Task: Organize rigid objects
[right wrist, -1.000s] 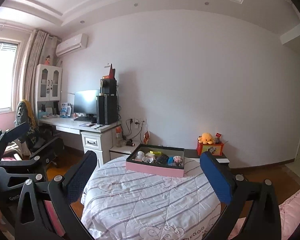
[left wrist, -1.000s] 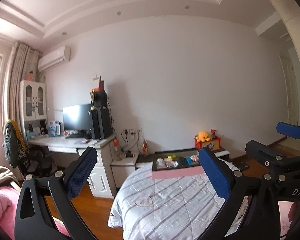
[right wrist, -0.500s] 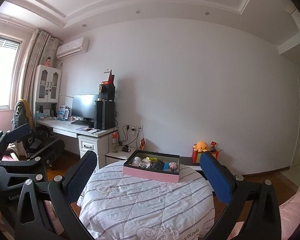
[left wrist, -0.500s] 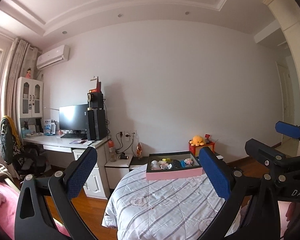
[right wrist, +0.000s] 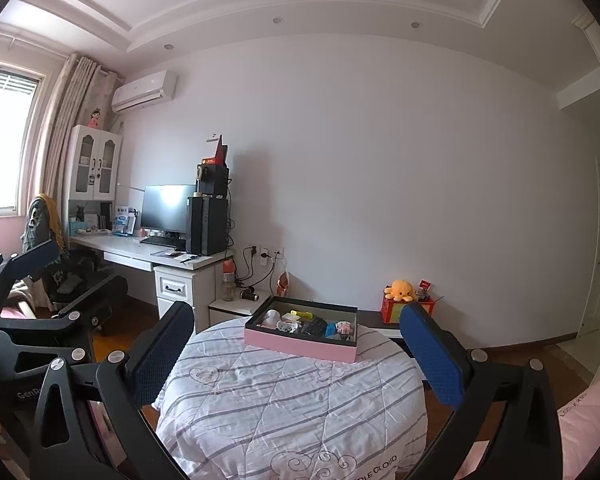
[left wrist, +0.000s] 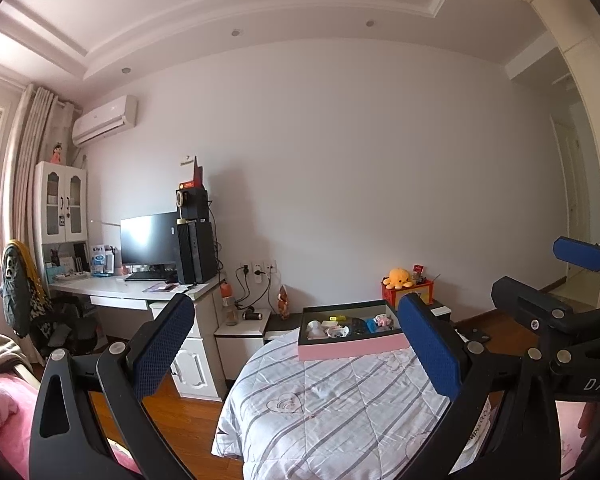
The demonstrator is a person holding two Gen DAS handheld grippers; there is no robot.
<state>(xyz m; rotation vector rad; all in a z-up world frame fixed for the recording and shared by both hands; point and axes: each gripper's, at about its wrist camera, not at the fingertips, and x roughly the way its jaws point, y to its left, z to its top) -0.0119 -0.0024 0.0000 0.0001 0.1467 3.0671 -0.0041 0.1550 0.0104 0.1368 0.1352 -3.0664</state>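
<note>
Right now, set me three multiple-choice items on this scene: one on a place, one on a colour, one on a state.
1. Where does the pink box sit?
A. on the floor
B. on the table with the striped quilt
C. on the white desk

2. What colour is the plush octopus?
A. orange-yellow
B. green
C. purple

3. In what state are the two hand-held grippers?
A. both shut on toys
B. one open, one shut
C. both open and holding nothing

Answers: 1 B, the box rests at the quilt's far edge. 2 A, the plush shows orange-yellow atop a red box. 3 C, the left hand-held gripper and the right hand-held gripper each have fingers spread wide with only the room between them.
</note>
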